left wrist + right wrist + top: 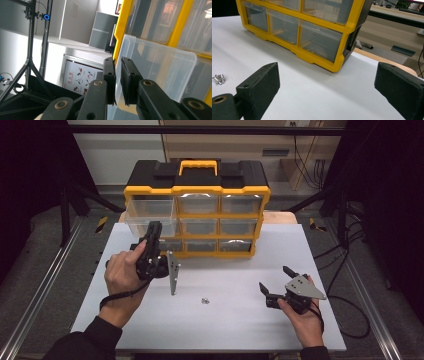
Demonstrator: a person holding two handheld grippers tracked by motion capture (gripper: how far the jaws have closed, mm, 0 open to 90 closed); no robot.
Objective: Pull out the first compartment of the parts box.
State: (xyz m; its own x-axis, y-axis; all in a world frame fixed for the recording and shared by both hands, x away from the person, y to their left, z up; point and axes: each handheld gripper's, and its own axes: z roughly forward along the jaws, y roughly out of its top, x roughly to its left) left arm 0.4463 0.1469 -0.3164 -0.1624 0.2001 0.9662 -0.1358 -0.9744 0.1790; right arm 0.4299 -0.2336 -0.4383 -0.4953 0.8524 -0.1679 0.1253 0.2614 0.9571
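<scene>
A yellow and black parts organizer [197,190] with clear drawers stands at the back of the white table [240,325]. Its top-left clear drawer [145,212] is pulled out towards me. My left gripper [154,226] reaches up to that drawer's front. In the left gripper view its jaws [118,75] stand almost together, with the front wall of the drawer [160,70] running into the thin gap. My right gripper [274,279] rests low over the table at the right, jaws wide open with nothing between them [327,92]. It faces the organizer's lower right corner [337,67].
A small cluster of metal screws [204,300] lies mid-table, at the left edge in the right gripper view [218,79]. Dark frame rails and cables flank the table. A wooden board [280,216] shows behind the organizer.
</scene>
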